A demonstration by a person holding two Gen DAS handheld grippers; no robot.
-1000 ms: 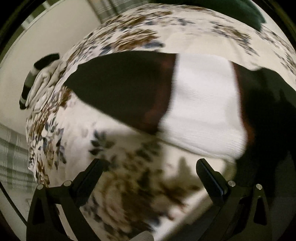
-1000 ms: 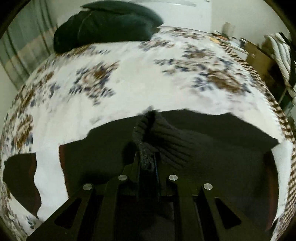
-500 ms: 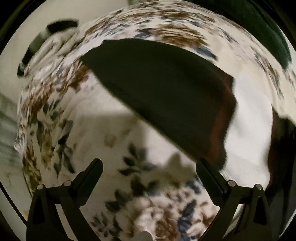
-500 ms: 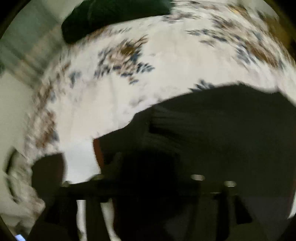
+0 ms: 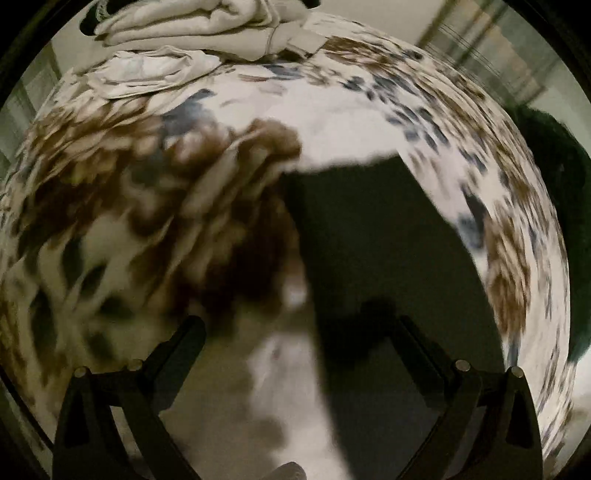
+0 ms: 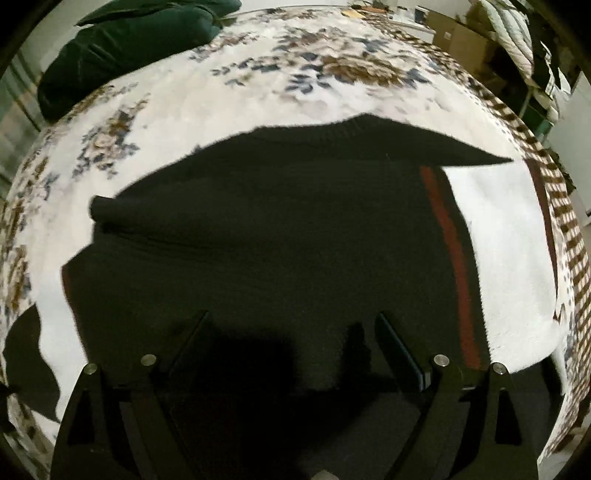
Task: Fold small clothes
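Observation:
A black knit sweater (image 6: pixel 280 236) with a red stripe (image 6: pixel 448 236) and a white band (image 6: pixel 506 258) lies on the flowered bedspread (image 6: pixel 258 85). One black sleeve is folded across its body. My right gripper (image 6: pixel 291 328) is open and empty just above the sweater's near part. In the left wrist view, a black part of the sweater (image 5: pixel 373 251) lies ahead. My left gripper (image 5: pixel 299 336) is open and empty over its left edge. That view is blurred.
Folded pale clothes (image 5: pixel 192 33) are stacked at the far end of the bed in the left wrist view. A dark green pillow (image 6: pixel 125 40) lies at the bed's far left. Boxes and hanging clothes (image 6: pixel 517 44) stand past the right edge.
My right gripper opened and let go of the black sleeve, which now lies folded on the sweater. My left gripper swung round towards the sweater's black part.

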